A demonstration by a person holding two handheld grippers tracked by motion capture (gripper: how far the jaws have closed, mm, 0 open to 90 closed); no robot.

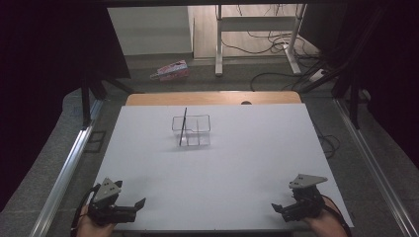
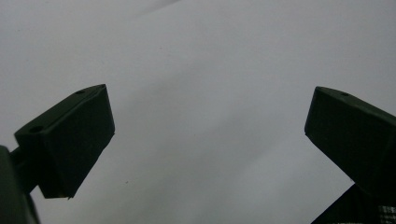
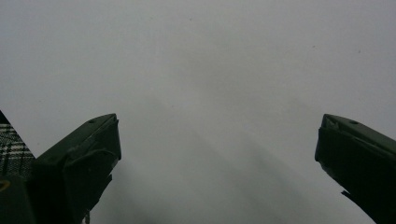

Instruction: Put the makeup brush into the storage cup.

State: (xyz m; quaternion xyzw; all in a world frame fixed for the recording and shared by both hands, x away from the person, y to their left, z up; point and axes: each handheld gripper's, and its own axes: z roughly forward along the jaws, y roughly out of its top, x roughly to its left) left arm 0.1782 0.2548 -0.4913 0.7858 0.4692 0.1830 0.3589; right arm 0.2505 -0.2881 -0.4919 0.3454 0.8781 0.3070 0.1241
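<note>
overhead, white table (image 1: 237, 168), clear tray (image 1: 192, 129) mid-surface, left gripper (image 1: 132, 207) and right gripper (image 1: 279, 210) fingers spread, cabled floor beyond

Bare tabletop (image 1: 222, 173) before clear organizer (image 1: 191, 130)

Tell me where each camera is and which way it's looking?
High view: sits above the person's side, looking forward and down on the white table, the clear tray with a dark stick in it, the left gripper and right gripper, and both hands.
Left gripper view: rides the left gripper, looking along its open jaws at bare table.
Right gripper view: rides the right gripper, looking along its open jaws at bare table.
Shared: all three show the white table.
</note>
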